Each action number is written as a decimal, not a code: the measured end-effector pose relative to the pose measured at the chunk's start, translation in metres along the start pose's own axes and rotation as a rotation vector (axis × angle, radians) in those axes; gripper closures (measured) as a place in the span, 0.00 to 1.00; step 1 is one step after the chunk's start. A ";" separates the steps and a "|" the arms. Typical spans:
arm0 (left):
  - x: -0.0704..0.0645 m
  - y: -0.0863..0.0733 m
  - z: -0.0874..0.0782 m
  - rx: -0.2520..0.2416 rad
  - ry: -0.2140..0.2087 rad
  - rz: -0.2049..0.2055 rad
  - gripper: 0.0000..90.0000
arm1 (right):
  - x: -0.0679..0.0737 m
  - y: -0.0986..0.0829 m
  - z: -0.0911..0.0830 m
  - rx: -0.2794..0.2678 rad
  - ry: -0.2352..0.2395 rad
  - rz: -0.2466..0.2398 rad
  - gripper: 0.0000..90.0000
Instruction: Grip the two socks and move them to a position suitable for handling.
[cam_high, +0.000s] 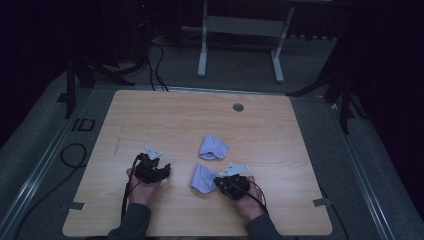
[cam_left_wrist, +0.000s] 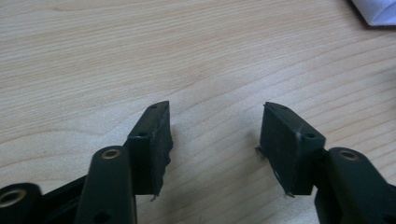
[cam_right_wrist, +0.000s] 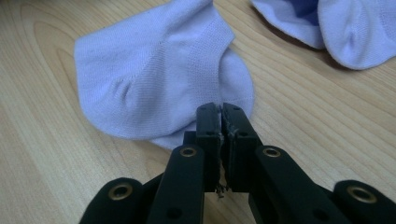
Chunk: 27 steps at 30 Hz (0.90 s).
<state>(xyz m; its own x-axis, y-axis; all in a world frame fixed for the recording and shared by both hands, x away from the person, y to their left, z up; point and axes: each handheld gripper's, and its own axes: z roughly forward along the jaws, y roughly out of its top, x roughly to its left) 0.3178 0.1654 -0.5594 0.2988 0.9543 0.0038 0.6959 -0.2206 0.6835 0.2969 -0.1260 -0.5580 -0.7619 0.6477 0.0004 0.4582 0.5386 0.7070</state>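
Right gripper (cam_right_wrist: 220, 112) pinching near sock (cam_right_wrist: 159, 74) edge; left gripper (cam_left_wrist: 215, 135) spread, idle; far sock (cam_high: 213, 147) untouched, pairing barely begun.

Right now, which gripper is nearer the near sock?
Right. The right gripper is shut on the near sock's edge. The left gripper sits open on bare wood to the sock's left, apart from it.

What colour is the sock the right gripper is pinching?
Pale lavender-white, plain with no pattern; the sock shows best in the right gripper view, pinched by the right gripper.
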 end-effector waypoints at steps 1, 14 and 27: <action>0.000 0.000 0.000 0.000 0.000 0.000 0.51 | 0.000 0.000 0.000 0.001 0.000 0.000 0.96; -0.027 0.004 -0.022 -0.055 -0.126 0.068 0.59 | -0.002 -0.002 -0.001 -0.001 0.003 0.009 0.96; -0.062 0.009 -0.038 -0.099 -0.243 0.165 0.60 | -0.004 -0.003 -0.001 -0.008 0.017 0.022 0.96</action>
<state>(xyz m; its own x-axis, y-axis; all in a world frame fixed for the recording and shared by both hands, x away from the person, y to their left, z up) 0.2811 0.1120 -0.5257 0.5585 0.8283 -0.0457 0.5614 -0.3369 0.7559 0.2982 -0.1309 -0.5598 -0.7592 0.6503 0.0277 0.4713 0.5199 0.7124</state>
